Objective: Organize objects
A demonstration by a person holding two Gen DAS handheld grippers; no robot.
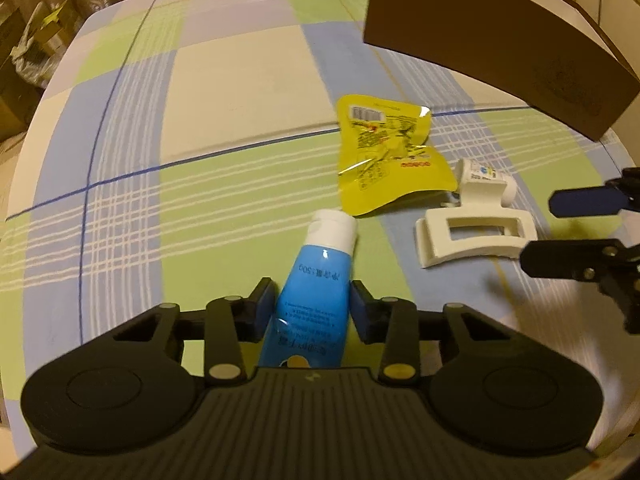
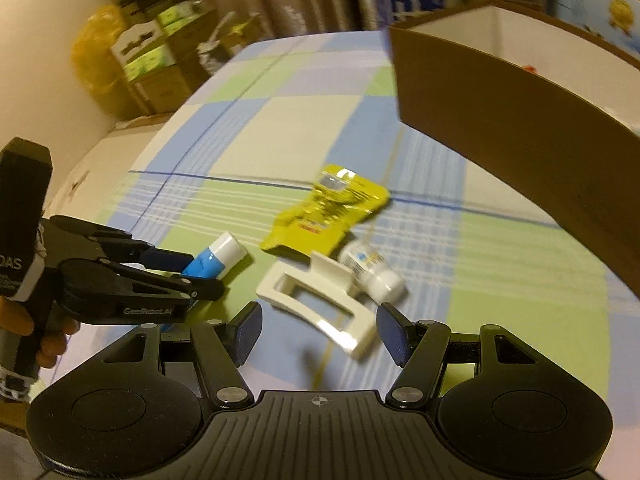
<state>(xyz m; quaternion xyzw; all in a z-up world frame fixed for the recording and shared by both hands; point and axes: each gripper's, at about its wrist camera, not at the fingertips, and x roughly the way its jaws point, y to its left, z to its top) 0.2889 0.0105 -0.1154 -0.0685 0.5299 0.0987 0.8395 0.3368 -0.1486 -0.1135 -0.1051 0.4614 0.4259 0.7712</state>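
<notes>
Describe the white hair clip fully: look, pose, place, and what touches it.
The hair clip is a glossy white plastic claw clip with a rectangular open frame and a raised lever at its far end. It lies flat on the checked cloth, jaws closed, right of the blue tube and just in front of the yellow packet. A small white bottle rests against its lever. The right tool is open around its near end, not touching.
</notes>
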